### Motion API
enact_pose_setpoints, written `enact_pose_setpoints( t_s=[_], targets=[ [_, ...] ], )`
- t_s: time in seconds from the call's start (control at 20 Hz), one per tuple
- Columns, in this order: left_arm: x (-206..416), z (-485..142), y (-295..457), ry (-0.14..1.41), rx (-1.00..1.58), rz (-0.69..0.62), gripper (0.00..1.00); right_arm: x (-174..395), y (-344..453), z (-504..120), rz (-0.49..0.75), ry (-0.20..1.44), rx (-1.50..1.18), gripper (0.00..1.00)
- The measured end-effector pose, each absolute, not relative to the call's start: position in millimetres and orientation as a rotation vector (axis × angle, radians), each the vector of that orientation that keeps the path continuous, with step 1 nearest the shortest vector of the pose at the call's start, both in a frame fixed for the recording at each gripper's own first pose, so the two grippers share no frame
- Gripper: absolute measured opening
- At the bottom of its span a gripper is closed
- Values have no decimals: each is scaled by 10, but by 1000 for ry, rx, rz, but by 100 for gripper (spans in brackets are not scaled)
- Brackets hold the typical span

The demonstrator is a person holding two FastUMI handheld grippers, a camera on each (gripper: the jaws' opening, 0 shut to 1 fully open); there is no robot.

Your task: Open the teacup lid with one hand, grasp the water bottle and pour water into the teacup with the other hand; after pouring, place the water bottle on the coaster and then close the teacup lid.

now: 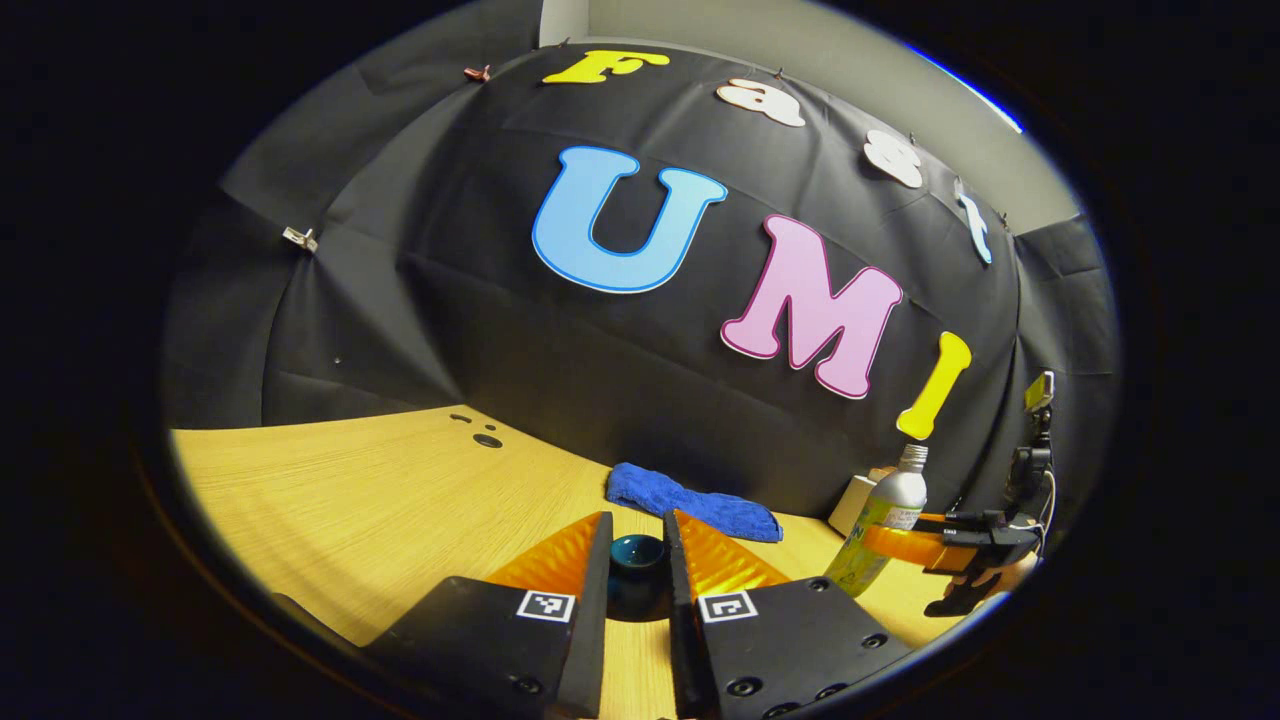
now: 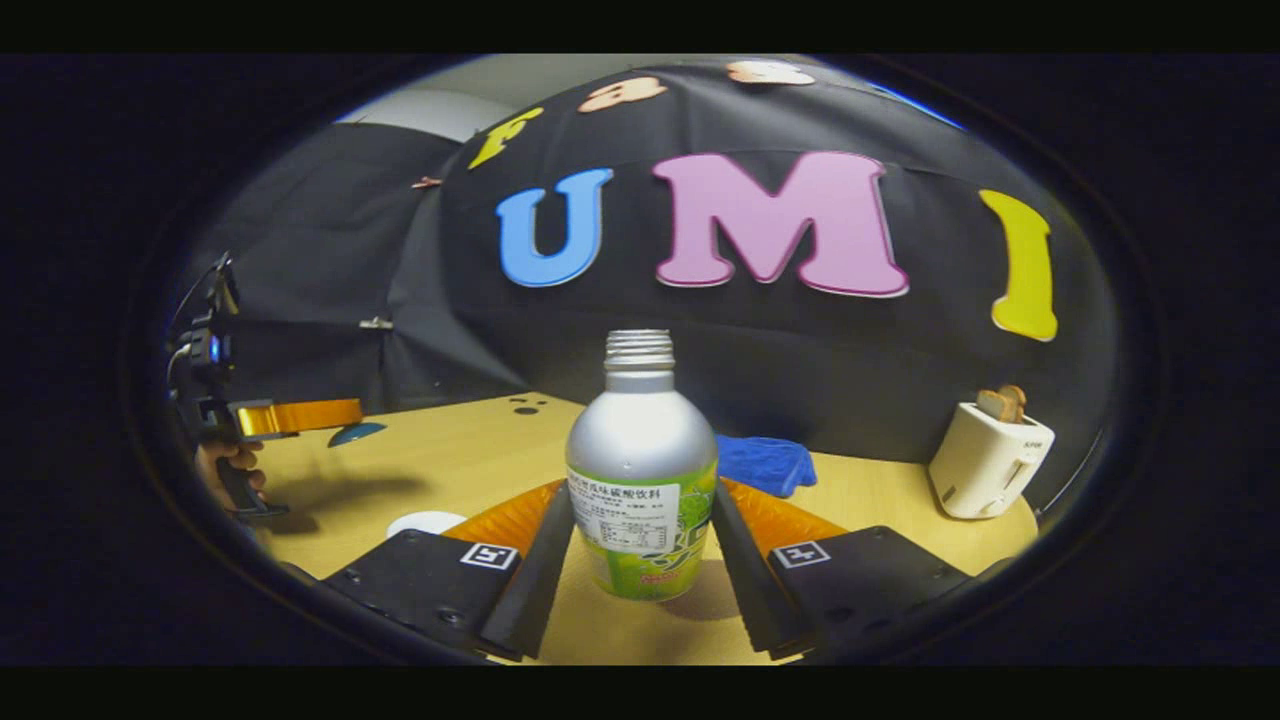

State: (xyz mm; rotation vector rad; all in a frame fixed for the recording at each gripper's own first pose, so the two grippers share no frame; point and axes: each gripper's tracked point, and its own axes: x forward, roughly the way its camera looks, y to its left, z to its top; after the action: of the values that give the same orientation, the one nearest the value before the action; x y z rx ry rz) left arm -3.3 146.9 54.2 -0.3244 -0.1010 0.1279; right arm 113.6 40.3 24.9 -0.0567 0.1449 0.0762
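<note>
In the left gripper view my left gripper (image 1: 638, 535) is shut on a dark teal teacup lid (image 1: 638, 556), held between its orange fingers. The right gripper view shows that lid (image 2: 357, 433) raised above the wooden table (image 2: 470, 455), a shadow beneath it. A silver bottle (image 2: 641, 465) with a green label and an uncapped threaded neck stands between the fingers of my right gripper (image 2: 642, 492), which press on both its sides. From the left gripper view the bottle (image 1: 885, 520) leans slightly, with the right gripper (image 1: 893, 543) around its middle. A white round thing (image 2: 425, 522) lies on the table, partly hidden.
A folded blue cloth (image 2: 765, 462) lies by the back wall. A white toaster (image 2: 985, 458) with toast in it stands at the table's right end. A hand (image 2: 228, 470) holds the left gripper's handle. Small holes (image 1: 488, 440) mark the tabletop's far left.
</note>
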Motion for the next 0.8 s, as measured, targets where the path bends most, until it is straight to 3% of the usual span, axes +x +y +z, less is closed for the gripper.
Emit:
enact_pose_setpoints(
  t_s=[0.05, 0.25, 0.3, 0.8],
  targets=[
    [-32, 542, 1471, -100, -326, 128, 31, 1179, 274, 245, 54, 146, -49, 77],
    [-28, 533, 1467, -96, -331, 126, 31, 1234, -21, 5, 41, 177, 2, 73],
    [-24, 531, 1462, -95, -332, 125, 31, 1244, -67, -49, 36, 183, 12, 77],
    [-3, 471, 1493, -81, -343, 128, 31, 1382, -187, -236, 20, 199, 31, 77]
  ],
)
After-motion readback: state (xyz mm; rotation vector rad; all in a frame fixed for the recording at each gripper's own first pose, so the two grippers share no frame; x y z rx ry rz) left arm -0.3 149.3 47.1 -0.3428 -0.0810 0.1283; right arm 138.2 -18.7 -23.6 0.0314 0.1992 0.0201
